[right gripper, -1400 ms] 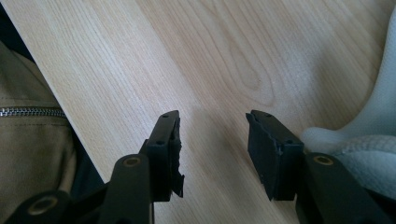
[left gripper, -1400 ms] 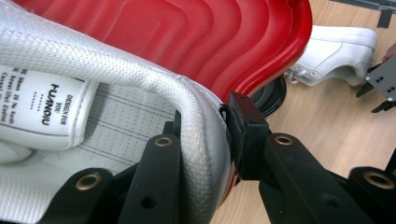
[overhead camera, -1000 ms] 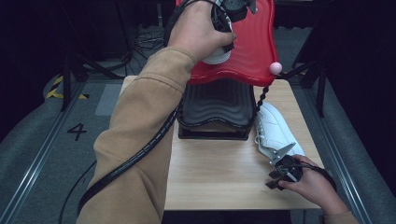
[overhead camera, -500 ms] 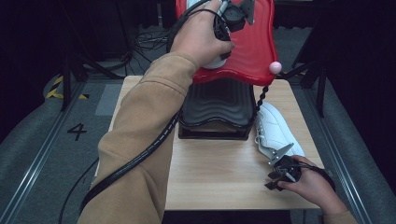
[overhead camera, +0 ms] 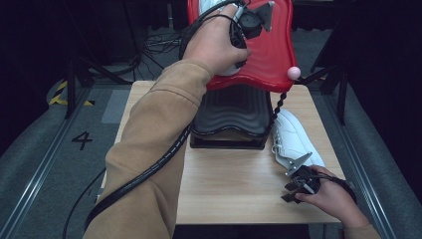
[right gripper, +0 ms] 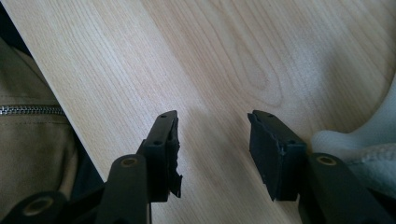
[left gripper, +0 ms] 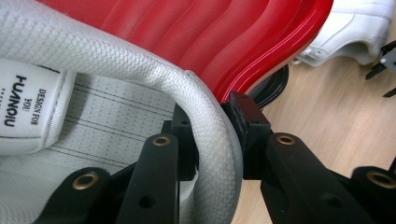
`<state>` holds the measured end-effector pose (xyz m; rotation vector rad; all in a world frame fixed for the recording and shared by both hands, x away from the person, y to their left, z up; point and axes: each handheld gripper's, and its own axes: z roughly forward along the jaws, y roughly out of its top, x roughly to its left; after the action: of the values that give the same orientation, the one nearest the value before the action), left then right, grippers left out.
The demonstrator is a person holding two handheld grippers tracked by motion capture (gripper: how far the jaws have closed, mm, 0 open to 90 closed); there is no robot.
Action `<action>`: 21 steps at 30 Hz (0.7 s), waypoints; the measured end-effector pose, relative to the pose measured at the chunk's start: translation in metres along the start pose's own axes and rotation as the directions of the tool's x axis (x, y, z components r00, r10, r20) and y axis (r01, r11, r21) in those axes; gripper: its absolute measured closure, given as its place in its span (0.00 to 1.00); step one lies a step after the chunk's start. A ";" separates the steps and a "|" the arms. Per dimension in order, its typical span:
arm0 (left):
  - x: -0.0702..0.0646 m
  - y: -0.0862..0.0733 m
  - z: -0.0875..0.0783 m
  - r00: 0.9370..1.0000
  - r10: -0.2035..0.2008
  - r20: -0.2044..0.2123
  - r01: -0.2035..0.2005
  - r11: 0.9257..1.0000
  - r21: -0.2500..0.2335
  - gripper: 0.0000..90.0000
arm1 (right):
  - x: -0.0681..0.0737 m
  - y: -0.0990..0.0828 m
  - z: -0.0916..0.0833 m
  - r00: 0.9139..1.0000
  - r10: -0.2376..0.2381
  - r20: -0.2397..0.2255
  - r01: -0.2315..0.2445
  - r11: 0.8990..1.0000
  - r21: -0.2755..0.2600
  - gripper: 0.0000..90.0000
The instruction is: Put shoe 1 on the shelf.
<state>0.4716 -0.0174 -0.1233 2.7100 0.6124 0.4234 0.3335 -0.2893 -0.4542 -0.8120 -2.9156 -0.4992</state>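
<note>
My left gripper [overhead camera: 247, 22] is raised over the red wavy tier [overhead camera: 271, 55] of a shoe rack. Its jaws are shut on the padded collar of a white shoe [left gripper: 140, 70]. In the left gripper view one pad [left gripper: 243, 123] sits outside the collar and the other inside, with my left gripper [left gripper: 212, 135] pinching the rim. A bit of that shoe [overhead camera: 226, 71] shows under the hand. A second white shoe [overhead camera: 293, 139] lies on the table right of the rack. Just in front of it my right gripper [overhead camera: 294, 186] rests low, open and empty [right gripper: 212, 144].
Below the red tier is a black wavy tier [overhead camera: 234, 109], joined by a twisted black post [overhead camera: 278, 102] with a pink knob [overhead camera: 293, 72]. The wooden table [overhead camera: 224, 184] has bare room in front. A tan sleeve [right gripper: 32, 130] lies at its near edge.
The left hand and its gripper have shifted slightly to the right over the red tier, still holding the shoe. The right hand has stayed where it was.
</note>
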 end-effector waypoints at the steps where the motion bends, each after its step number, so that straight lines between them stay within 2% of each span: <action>1: 0.000 -0.001 0.000 1.000 -0.011 0.011 0.011 1.000 -0.011 0.81 | 0.000 0.000 0.000 1.000 -0.001 0.000 0.001 1.000 -0.001 0.59; 3: 0.001 -0.002 -0.001 1.000 -0.020 0.018 0.021 1.000 -0.020 0.76 | 0.000 0.000 0.000 1.000 -0.002 0.001 0.002 1.000 -0.001 0.59; 5: 0.001 -0.002 -0.001 1.000 -0.023 0.009 0.024 1.000 -0.017 0.64 | 0.000 0.000 0.000 1.000 -0.002 0.000 0.002 1.000 -0.002 0.59; 6: 0.001 -0.002 -0.002 0.999 -0.031 0.008 0.031 0.999 -0.014 0.64 | 0.000 0.000 -0.001 1.000 -0.002 0.001 0.002 1.000 -0.001 0.59; 7: 0.002 -0.002 -0.003 0.999 -0.034 0.004 0.034 0.999 -0.016 0.59 | 0.000 0.000 -0.001 1.000 -0.002 0.000 0.002 1.000 -0.002 0.59; 11: 0.003 -0.004 -0.011 0.999 -0.032 0.001 0.032 0.999 -0.036 0.56 | -0.001 0.000 -0.002 1.000 0.002 0.002 -0.002 1.000 -0.008 0.59; 15: -0.001 -0.007 -0.030 1.000 -0.018 -0.009 0.018 0.998 -0.065 0.54 | -0.001 0.000 -0.002 1.000 0.000 0.002 0.000 1.000 -0.009 0.58; 16: -0.001 -0.007 -0.030 1.000 -0.018 -0.009 0.018 0.998 -0.065 0.53 | -0.001 0.000 -0.002 1.000 0.000 0.002 0.000 1.000 -0.009 0.58; 19: -0.005 -0.010 -0.045 1.000 -0.012 -0.026 0.009 0.993 -0.118 0.52 | 0.000 0.001 -0.002 1.000 -0.005 0.001 0.005 1.000 -0.005 0.58; 21: -0.007 -0.013 -0.053 1.000 -0.009 -0.018 0.006 0.989 -0.147 0.52 | 0.001 0.002 -0.001 1.000 -0.003 0.001 0.003 1.000 -0.007 0.58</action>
<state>0.4420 0.0036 -0.0822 2.5659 0.5725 0.4732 0.3337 -0.2879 -0.4522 -0.8092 -2.9185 -0.5101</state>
